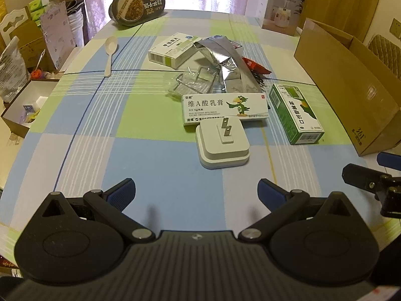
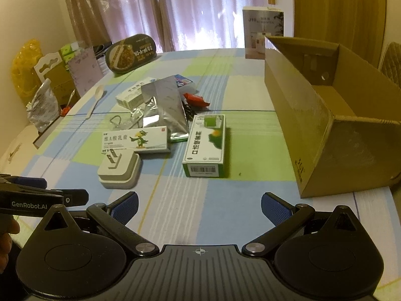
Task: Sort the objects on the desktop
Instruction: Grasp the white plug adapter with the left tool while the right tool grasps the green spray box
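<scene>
The left gripper [image 1: 196, 193] hovers wide open above the checked tablecloth [image 1: 150, 165], empty. Just ahead lies a white plug [image 1: 223, 145], prongs up, touching the cream box [image 1: 225, 109]. A green box [image 1: 295, 114] lies near the carton [image 1: 351, 95]. A spoon [image 1: 110, 55] lies well apart.

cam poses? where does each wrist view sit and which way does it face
Left wrist: low over the table's near edge, facing the plug adapter and cream box; own open left gripper below, right gripper's tip at right.
Right wrist: same edge, further right, facing the green box and carton; own open right gripper, left gripper tip and a hand at left.
Shared: adapter, both boxes, foil bag, carton.
</scene>
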### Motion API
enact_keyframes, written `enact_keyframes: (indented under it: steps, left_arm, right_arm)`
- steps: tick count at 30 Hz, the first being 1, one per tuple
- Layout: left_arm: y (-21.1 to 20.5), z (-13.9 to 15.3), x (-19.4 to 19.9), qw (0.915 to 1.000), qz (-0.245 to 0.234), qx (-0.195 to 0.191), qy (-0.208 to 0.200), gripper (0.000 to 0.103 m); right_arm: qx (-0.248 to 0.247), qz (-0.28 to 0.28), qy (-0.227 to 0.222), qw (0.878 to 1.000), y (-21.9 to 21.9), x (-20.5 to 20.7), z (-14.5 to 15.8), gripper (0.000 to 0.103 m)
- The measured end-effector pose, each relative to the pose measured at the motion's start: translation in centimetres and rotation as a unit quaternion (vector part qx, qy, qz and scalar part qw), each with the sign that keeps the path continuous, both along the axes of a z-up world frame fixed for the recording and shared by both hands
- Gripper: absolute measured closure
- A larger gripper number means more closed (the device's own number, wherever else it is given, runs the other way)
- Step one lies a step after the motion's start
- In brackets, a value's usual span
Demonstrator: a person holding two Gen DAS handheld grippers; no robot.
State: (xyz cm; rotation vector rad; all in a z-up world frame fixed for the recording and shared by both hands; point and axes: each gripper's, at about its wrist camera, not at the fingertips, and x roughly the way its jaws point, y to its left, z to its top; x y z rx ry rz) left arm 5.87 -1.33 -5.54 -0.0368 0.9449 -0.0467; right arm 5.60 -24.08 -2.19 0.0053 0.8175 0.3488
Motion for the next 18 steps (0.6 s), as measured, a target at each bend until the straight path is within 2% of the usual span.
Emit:
enact_keyframes:
  steps: [5,15,18]
  left_arm:
    - [-0.3,-0.6,1.0,1.0,-0.002,-0.004,0.006,0.001]
    - [-1.3,-1.5,4.0,0.9998,-0.019,0.0,-0.009,0.002]
    - [-1.6,-2.2,5.1,0.9996,-0.029,-0.001,-0.004,0.005]
  right_arm:
    - [0.005,-0.001,0.001,1.0,-0.5,0.6,-0.5,0.002]
    - [-0.012,0.003,-0.001,1.0,-0.4,1.9,-1.5,0.002]
    - [-0.017,0.005,-0.001,1.0,-0.2,2.3,-1.9,0.002]
